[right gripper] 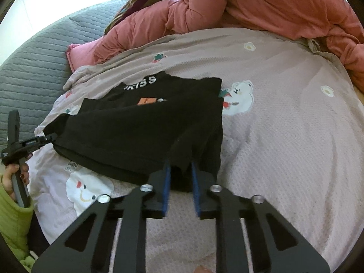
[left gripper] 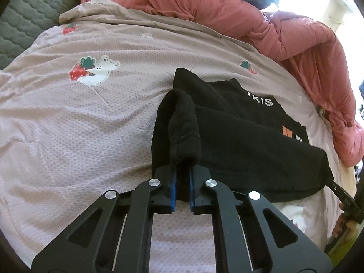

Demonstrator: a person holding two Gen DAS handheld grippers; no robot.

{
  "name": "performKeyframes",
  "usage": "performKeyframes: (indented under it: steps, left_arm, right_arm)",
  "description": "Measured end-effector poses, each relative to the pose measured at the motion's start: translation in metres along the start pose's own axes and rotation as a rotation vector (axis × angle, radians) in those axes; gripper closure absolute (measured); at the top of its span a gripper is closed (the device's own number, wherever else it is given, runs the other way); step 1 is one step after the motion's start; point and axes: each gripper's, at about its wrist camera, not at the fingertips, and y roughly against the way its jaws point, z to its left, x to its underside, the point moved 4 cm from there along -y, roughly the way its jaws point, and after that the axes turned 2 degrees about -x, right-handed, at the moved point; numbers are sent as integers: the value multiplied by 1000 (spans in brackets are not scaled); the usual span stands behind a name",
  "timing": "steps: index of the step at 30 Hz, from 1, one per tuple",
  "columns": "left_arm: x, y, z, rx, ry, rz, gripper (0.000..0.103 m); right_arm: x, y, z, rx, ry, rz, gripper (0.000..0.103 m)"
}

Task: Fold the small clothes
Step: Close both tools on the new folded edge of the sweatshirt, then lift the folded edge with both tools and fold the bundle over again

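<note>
Both jaws pinched on black shirt hem, left gripper [left gripper: 181,170] and right gripper [right gripper: 181,170].

Black shirt [left gripper: 238,136] lifted off pink printed sheet [left gripper: 79,125], hem bunched between blue pads [left gripper: 173,186]; white lettering toward 1 o'clock. Bear print [left gripper: 95,70] at 10 o'clock; red quilt [left gripper: 227,6] heaped at 12.

Our two black tools, blue-padded

We see matte black linkage arms with silver round screws and blue pads on the left tool [left gripper: 181,170] and right tool [right gripper: 180,170]; our left hand [right gripper: 13,173] shows dark-red nails and a lime-green sleeve [right gripper: 12,223].
</note>
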Motion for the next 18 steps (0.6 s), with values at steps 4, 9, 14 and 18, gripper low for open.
performKeyframes:
  steps: [4, 9, 14, 18]
  left_arm:
    - [-13, 4, -2, 33, 14, -10, 101]
    - [-42, 5, -6, 67, 46, -31, 101]
    - [-70, -5, -5, 95, 99, -34, 101]
    - [-88, -28, 4, 99, 159, -3, 101]
  right_arm:
    - [-17, 6, 0, -48, -19, -44, 93]
    - [-50, 12, 1, -77, -23, -105, 94]
    - [-87, 7, -3, -93, -45, -146, 94]
    - [-109, -15, -22, -102, -126, -128, 94]
